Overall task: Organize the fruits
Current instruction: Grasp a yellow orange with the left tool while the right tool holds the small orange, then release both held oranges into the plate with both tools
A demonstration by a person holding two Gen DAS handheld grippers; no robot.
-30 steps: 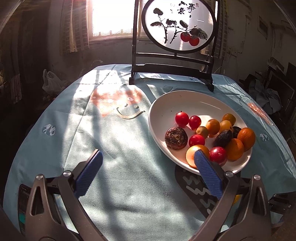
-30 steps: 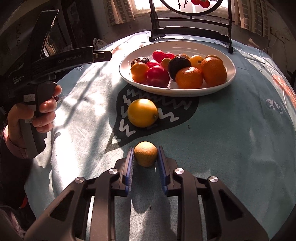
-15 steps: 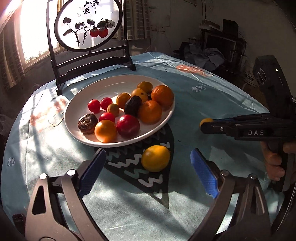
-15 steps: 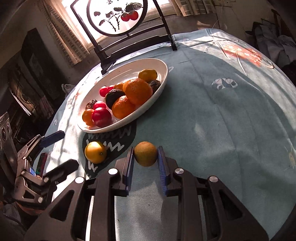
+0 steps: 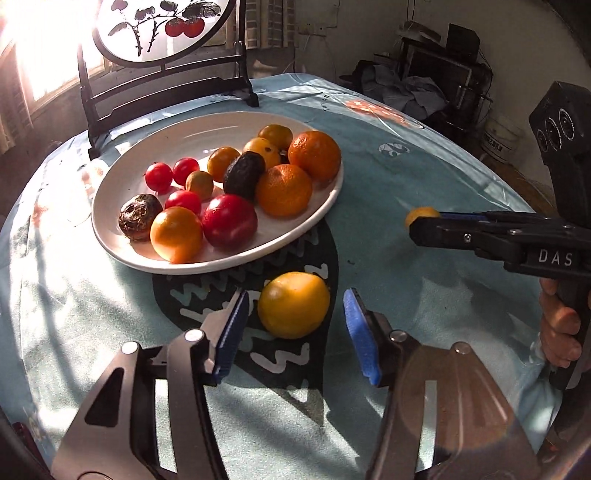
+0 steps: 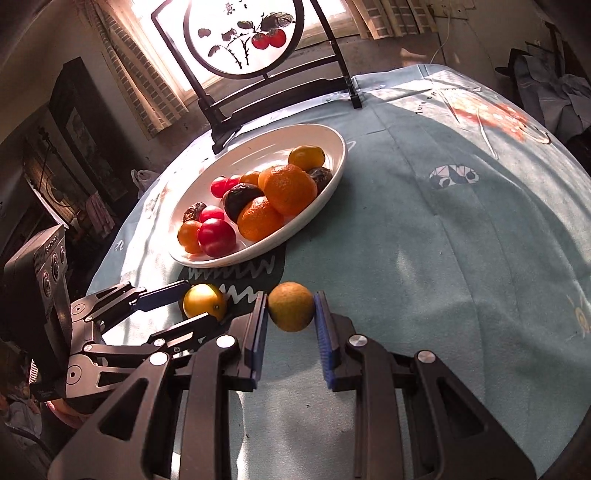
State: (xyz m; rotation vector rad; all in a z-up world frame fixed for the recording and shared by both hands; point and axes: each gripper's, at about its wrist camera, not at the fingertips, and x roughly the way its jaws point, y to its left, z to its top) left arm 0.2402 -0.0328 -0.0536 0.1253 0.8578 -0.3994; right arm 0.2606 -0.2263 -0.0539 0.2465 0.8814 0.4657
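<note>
We see a round desk [image 5: 424, 177] draped in a soft, matte pale-blue cloth printed with a dark patch of white zigzags. On it sits one smooth, glossy white oval plate [image 5: 207, 131] holding a heap of round fruit. From the left wrist view we count two large dimpled oranges [image 5: 314, 155], one shiny red plum-like fruit [image 5: 229, 220], three small glossy red tomatoes [image 5: 159, 177], about five smaller orange-yellow fruits, one wrinkled black fruit [image 5: 243, 175] and one rough brown, ridged one [image 5: 139, 216]; a few more may be hidden in the pile. Just off the plate at its 5 o'clock edge, a smooth yellow lemon-like fruit [image 5: 293, 304] rests on the dark patch. Our left gripper [image 5: 291, 325] is spread wide, its two ribbed blue pads on either side of that yellow fruit without touching it. Our right gripper [image 6: 290, 317] is clamped on one small, dull, greenish-yellow fruit [image 6: 291, 306] with pitted skin, the blue pads pressed to both sides; whether it is lifted off the cloth we cannot tell. This held fruit sits at about 3 o'clock from the yellow one. At the 12 o'clock edge of the desk stands one round painted screen [image 6: 242, 35] in a dark wooden frame.
</note>
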